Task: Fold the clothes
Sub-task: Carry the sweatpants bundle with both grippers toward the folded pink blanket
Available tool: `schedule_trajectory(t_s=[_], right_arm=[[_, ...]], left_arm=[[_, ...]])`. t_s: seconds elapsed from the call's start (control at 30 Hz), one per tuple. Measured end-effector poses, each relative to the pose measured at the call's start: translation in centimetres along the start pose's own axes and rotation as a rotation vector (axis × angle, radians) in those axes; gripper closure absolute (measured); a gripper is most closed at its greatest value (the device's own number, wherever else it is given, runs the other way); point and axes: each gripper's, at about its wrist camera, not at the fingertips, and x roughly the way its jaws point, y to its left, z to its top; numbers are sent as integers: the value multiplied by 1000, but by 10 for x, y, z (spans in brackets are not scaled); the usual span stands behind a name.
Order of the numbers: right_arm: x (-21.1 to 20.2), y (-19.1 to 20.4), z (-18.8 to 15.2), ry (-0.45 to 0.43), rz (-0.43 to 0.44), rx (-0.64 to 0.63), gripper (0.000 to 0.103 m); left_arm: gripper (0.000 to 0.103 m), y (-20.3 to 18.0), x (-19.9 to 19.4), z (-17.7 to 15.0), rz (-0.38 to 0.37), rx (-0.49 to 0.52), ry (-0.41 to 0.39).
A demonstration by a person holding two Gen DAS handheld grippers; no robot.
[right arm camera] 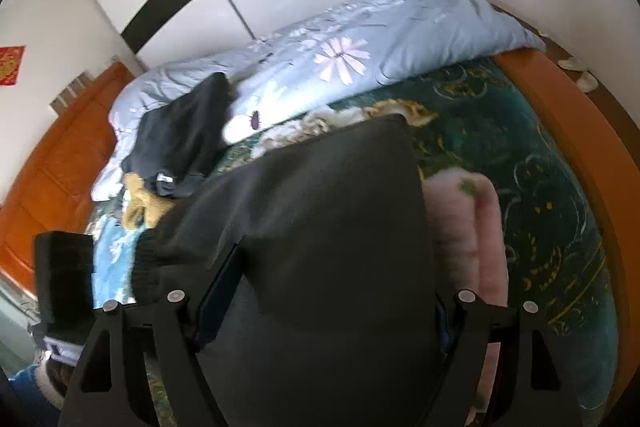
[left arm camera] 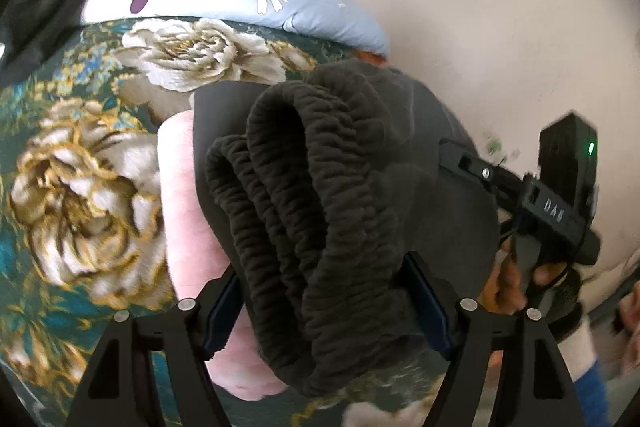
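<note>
Left wrist cam: the left gripper (left arm camera: 320, 307) is clamped around the thick folded bundle of dark fleece pants (left arm camera: 320, 211), ribbed elastic waistband bunched in loops, held over a fuzzy pink garment (left arm camera: 180, 211) on the floral teal bedspread (left arm camera: 60, 131).

Right wrist cam: the right gripper (right arm camera: 320, 307) grips the smooth flat end of the same pants above the bed; a pale blue quilt (right arm camera: 360, 39) lies crumpled behind.
</note>
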Motion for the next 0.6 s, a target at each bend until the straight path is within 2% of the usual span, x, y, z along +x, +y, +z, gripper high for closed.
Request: schedule_trajectory(t_s=[0.1, 0.23, 0.47, 0.6], right_arm=[[6, -1, -4, 12, -8, -4, 22], [-4, 2, -2, -16, -2, -14, 21], [-41, 7, -5, -131, -50, -28, 20], [-62, 25, -18, -190, -93, -83, 20]], left_arm=[[24, 12, -4, -2, -47, -46, 11], [23, 15, -25, -9, -23, -12, -1], [22, 4, -73, -9, 110, 92, -163], [22, -21, -78, -7, 136, 213, -224]])
